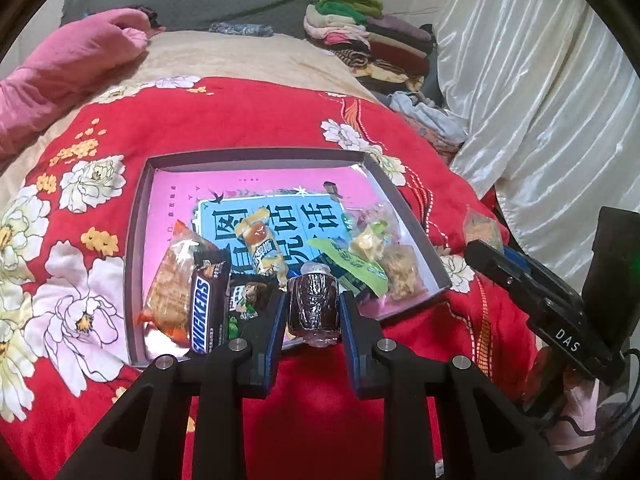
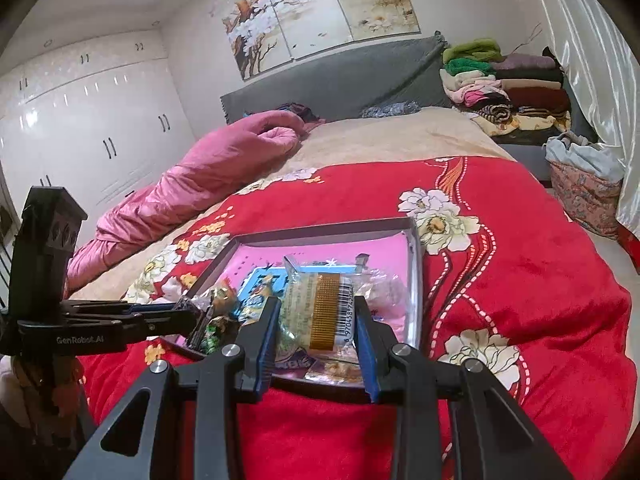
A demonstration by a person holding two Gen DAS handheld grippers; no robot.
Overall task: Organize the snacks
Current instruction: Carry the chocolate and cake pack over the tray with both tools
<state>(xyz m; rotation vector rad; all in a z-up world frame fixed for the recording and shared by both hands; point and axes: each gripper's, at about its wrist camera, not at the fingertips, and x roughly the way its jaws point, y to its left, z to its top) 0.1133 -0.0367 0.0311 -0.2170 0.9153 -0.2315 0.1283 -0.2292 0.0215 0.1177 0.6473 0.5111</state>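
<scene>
A shallow grey box [image 1: 136,248] with a pink and blue printed bottom lies on the red flowered blanket and holds several wrapped snacks, among them a Snickers bar [image 1: 204,312] and a yellow packet [image 1: 264,248]. My left gripper [image 1: 314,300] is shut on a dark brown jelly cup [image 1: 314,304] just above the box's near edge. In the right wrist view my right gripper [image 2: 318,312] is shut on a clear-wrapped snack packet [image 2: 320,308] with a gold band and barcode, held over the box [image 2: 416,276]. The left gripper [image 2: 176,316] reaches in from the left.
The red blanket [image 1: 280,120] covers a bed with a pink quilt [image 1: 64,72] at the far left. Folded clothes [image 1: 372,36] are stacked by the grey headboard. White curtains [image 1: 540,100] hang at the right. The right gripper's body [image 1: 552,300] stands at the right edge.
</scene>
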